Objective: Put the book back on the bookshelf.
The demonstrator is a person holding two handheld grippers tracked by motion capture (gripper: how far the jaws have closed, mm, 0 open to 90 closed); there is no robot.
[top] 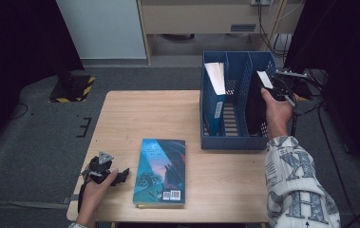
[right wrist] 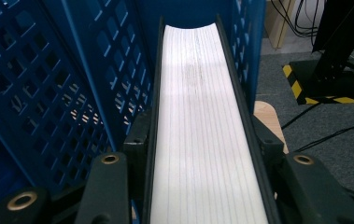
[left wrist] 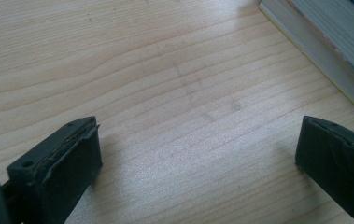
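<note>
A black-covered book [right wrist: 198, 84] stands upright in the right-hand slot of a blue file rack [top: 225, 142]. My right gripper [right wrist: 201, 137] is shut on it, one jaw pressed against each cover and the white page edge between them. In the high view the right gripper [top: 271, 88] grips the dark book [top: 256, 109] at its upper near edge. A teal illustrated book [top: 161, 171] lies flat on the wooden table [top: 144, 114]. My left gripper [top: 122, 175] rests on the table just left of that book, open, with bare wood between its jaws [left wrist: 198, 154].
Another book [top: 215, 78] with white pages and a blue spine stands in the rack's left slot. The teal book's page edge [left wrist: 324, 51] lies close to my left gripper's right jaw. Cables and a yellow-black striped stand base [right wrist: 324, 88] sit on the floor beyond the table.
</note>
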